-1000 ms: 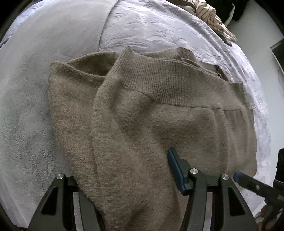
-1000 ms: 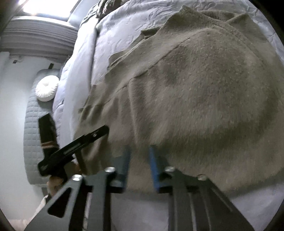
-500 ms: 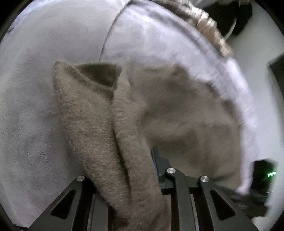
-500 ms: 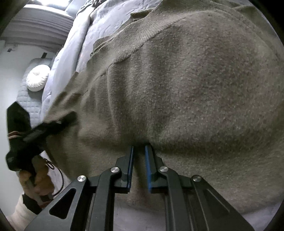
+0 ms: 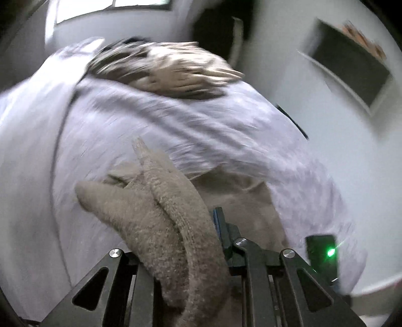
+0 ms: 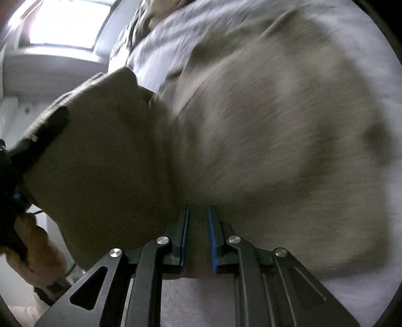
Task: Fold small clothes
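A tan knitted sweater (image 6: 263,130) lies on a pale lilac bed cover (image 5: 176,125). My left gripper (image 5: 186,241) is shut on a bunched fold of the sweater (image 5: 160,221) and holds it raised above the bed. In the right wrist view my left gripper (image 6: 37,140) shows at the left edge with the lifted sweater corner draped from it. My right gripper (image 6: 197,226) is shut on the near edge of the sweater, the blue pads a narrow gap apart with knit between them. Both views are blurred by motion.
A heap of striped beige clothes (image 5: 163,68) lies at the far end of the bed. A bright window (image 6: 65,22) and white wall lie beyond. A dark framed panel (image 5: 351,65) hangs on the wall at right. The other gripper's body with a green light (image 5: 324,251) is at lower right.
My left gripper has closed on the sweater's fold and lifted it up and over, so its view now tilts toward the far wall. My right gripper closed on the near edge and holds it.
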A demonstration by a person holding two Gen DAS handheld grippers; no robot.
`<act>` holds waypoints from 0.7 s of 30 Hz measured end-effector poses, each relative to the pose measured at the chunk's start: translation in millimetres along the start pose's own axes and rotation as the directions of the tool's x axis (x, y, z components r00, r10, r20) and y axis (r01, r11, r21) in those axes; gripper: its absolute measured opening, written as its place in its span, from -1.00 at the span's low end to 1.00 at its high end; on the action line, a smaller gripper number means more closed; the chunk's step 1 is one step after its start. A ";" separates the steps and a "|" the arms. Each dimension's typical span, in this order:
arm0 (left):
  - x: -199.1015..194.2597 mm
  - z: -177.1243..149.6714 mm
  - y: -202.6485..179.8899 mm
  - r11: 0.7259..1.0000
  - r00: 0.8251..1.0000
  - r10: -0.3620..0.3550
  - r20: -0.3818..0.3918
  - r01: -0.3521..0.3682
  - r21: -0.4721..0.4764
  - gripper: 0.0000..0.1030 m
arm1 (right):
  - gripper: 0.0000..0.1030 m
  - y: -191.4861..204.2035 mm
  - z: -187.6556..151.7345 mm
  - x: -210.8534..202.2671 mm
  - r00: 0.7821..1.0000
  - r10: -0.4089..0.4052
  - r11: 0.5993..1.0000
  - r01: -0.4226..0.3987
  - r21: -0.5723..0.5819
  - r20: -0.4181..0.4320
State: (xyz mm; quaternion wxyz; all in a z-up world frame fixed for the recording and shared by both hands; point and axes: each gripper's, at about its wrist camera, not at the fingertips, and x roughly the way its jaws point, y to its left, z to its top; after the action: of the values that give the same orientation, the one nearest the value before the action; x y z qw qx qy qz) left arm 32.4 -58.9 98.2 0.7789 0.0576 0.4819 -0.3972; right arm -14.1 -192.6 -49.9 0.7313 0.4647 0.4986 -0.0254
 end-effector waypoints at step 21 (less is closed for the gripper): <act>83.6 -15.6 -147.2 0.938 0.996 0.052 -0.070 -0.024 0.346 0.38 | -0.68 -85.9 -5.2 -26.5 0.992 0.112 0.967 -0.122 0.224 0.054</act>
State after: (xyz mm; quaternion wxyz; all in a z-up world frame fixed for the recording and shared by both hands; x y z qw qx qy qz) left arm -59.4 -198.4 66.5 0.7447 0.2180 0.4337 -0.4580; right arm -74.1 -248.9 -86.5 0.6835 0.5732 0.4493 -0.0484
